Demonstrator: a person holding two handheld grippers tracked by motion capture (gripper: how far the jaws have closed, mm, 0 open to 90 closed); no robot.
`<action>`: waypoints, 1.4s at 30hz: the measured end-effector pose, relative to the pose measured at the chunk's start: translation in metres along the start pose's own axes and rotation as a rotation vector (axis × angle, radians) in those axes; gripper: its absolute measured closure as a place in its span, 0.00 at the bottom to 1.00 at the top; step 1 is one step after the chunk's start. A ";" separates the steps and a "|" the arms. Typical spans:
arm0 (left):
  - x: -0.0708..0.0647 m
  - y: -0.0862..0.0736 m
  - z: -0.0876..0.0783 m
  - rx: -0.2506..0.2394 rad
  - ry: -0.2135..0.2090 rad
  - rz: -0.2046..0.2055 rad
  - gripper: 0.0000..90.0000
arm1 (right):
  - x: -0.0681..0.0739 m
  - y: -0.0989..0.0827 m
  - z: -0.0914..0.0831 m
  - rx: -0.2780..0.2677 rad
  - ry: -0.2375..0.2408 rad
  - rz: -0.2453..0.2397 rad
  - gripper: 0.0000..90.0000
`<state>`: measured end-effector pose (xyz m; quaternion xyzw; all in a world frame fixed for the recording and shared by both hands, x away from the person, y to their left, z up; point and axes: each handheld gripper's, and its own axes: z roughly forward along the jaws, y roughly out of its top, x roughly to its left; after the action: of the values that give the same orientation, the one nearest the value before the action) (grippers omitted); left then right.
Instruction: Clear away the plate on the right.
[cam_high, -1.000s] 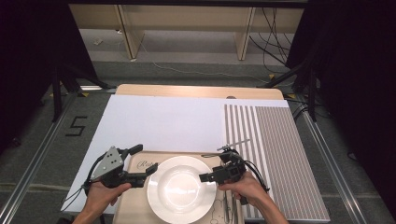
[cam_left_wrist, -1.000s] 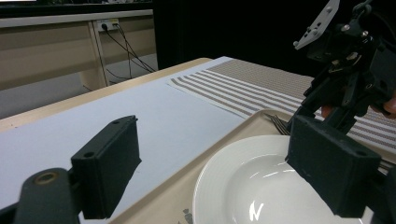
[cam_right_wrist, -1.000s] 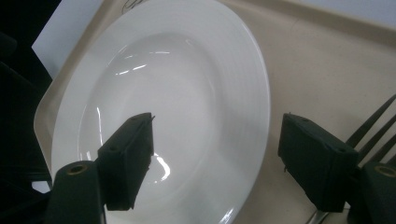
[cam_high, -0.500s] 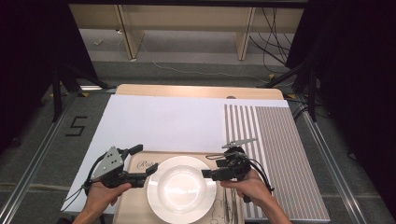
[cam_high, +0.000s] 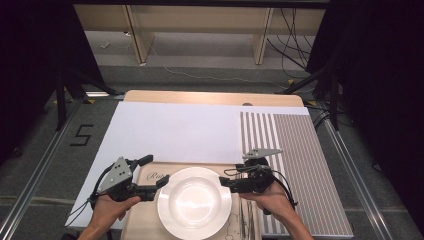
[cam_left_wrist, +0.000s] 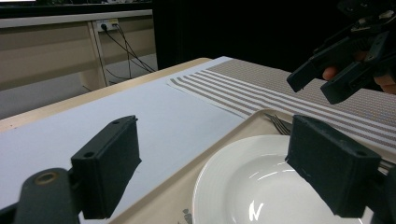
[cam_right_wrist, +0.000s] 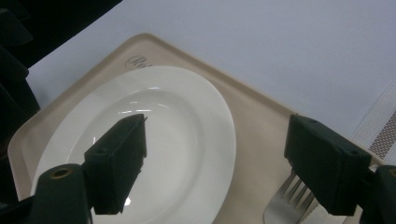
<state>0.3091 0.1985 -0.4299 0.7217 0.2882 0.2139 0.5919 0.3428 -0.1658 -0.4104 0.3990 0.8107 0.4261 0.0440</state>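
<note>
A white plate lies on a beige tray at the table's near edge. My left gripper hovers at the plate's left rim, open, with nothing in its jaws. In the left gripper view the left gripper spans the plate edge and the tray. At the plate's right rim my right gripper is open, and its jaws have just been opening with nothing between them. Below the right gripper lie the plate and a fork.
Cutlery lies on the tray to the right of the plate. A white sheet covers the table's middle and left. A striped placemat lies at the right. The right gripper hangs above the placemat.
My right gripper has lifted a little and drifted slightly right, away from the plate's rim. The left gripper and the plate have stayed put.
</note>
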 end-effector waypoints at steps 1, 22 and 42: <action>0.000 0.000 0.000 0.000 0.000 0.000 0.18 | 0.000 0.000 -0.001 -0.005 0.002 0.001 0.24; 0.000 0.000 0.000 0.000 0.000 -0.001 0.18 | 0.001 -0.003 -0.020 -0.120 -0.098 -0.052 0.22; 0.000 0.000 0.000 0.001 0.000 -0.002 0.18 | -0.005 -0.012 -0.037 -0.186 -0.138 -0.037 0.20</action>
<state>0.3091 0.1985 -0.4301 0.7217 0.2888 0.2134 0.5918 0.3237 -0.1979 -0.3970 0.4067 0.7699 0.4701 0.1446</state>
